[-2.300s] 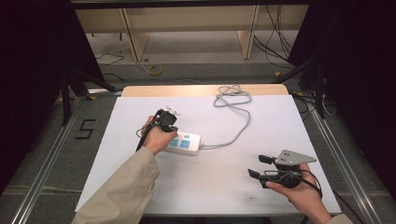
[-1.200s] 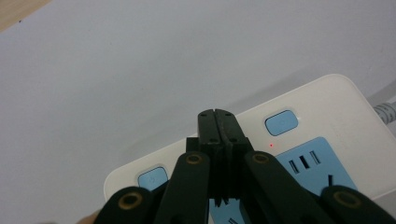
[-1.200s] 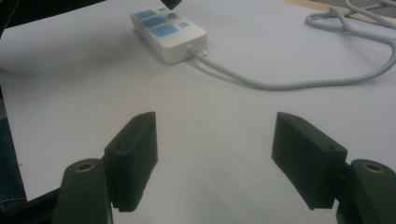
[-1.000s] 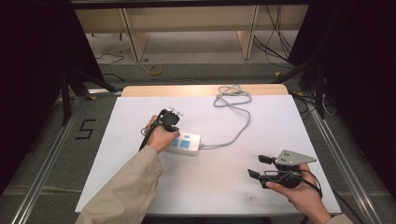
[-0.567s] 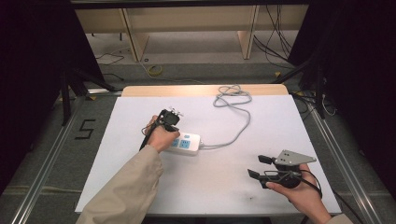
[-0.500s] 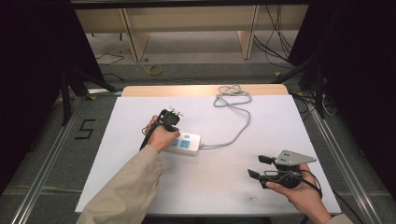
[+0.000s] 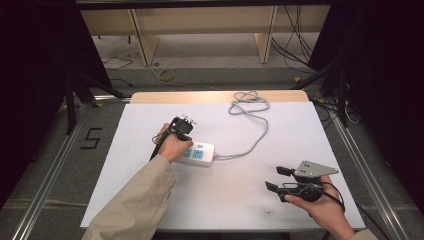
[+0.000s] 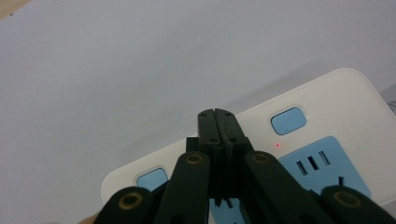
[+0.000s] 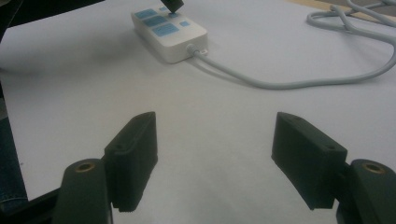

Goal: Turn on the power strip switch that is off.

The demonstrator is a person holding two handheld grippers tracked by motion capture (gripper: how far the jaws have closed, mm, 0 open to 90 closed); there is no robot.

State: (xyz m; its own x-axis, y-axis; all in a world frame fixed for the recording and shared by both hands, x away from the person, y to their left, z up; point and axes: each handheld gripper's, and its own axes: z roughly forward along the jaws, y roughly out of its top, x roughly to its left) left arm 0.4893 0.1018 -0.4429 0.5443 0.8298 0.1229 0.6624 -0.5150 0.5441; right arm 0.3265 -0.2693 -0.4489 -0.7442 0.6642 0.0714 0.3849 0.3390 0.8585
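Note:
A white power strip [image 7: 202, 153] with blue sockets and blue buttons lies left of the table's middle. My left gripper [image 7: 184, 138] is shut with nothing between its jaws. In the left gripper view its joined tips [image 8: 217, 117] stand over the power strip [image 8: 327, 100], between two blue buttons [image 8: 288, 120]; whether they touch it I cannot tell. A small red light [image 8: 277, 145] glows beside the tips. My right gripper [image 7: 276, 178] rests near the table's front right, open and holding nothing. In the right gripper view its jaws [image 9: 215, 154] stand wide apart over bare table, facing the power strip [image 9: 170, 30].
The strip's grey cable [image 7: 260, 131] runs right and back to a loose coil [image 7: 248, 102] at the table's far edge. The white table top [image 7: 300, 135] has a wooden strip along its back. Shelving and cords stand on the floor beyond.

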